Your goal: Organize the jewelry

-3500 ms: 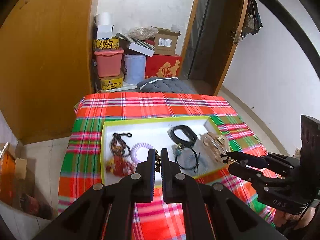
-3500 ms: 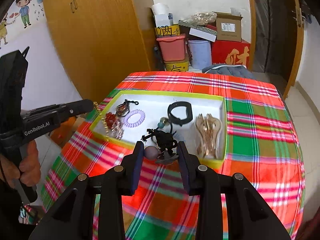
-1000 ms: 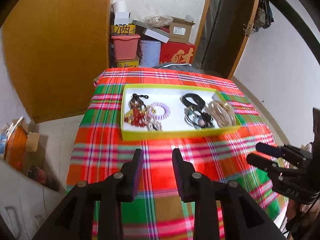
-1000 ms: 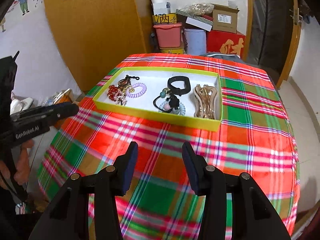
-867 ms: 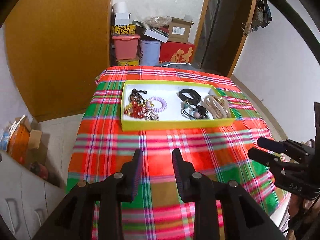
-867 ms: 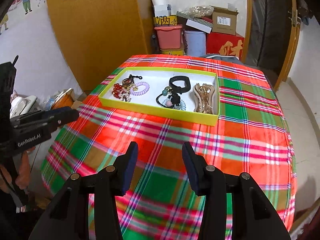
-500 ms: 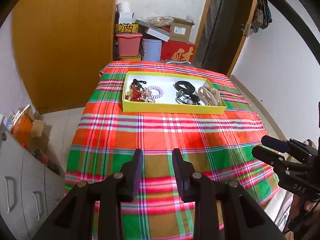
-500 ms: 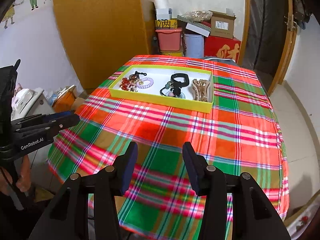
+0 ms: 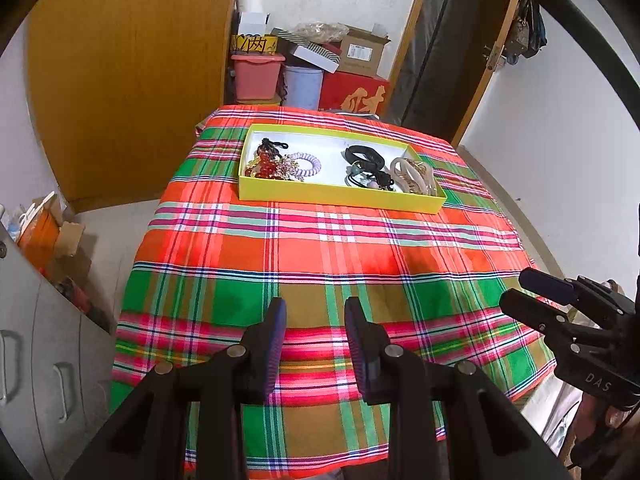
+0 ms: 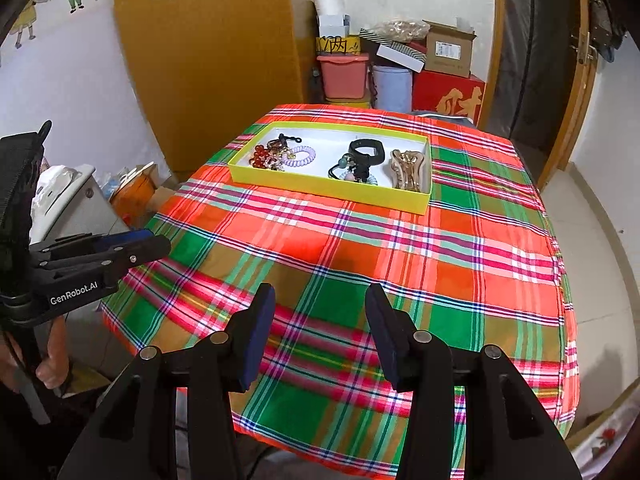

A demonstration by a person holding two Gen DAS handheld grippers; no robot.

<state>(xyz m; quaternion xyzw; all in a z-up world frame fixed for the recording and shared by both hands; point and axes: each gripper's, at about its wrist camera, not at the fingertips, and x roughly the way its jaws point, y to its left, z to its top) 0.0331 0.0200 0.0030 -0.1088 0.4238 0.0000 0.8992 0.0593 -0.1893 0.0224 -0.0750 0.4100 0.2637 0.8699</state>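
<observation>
Left gripper (image 9: pixel 314 312) and right gripper (image 10: pixel 320 300): jaws apart, empty, above the near edge of the plaid tablecloth (image 10: pixel 360 256). Far side: yellow tray (image 10: pixel 320 191) containing the jewelry (image 10: pixel 280 156), sorted in groups.

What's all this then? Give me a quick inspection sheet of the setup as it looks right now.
Surface: plaid cloth covering the table.
Job's things: yellow tray at the far end, holding red beads, a purple coil tie, a black band and gold clips.
Clutter: nothing seen on the cloth.
Grippers: left gripper and right gripper both open, empty, at the near edge.
Cables: nothing seen.
Surroundings: wooden wardrobe, stacked boxes, doorway.
</observation>
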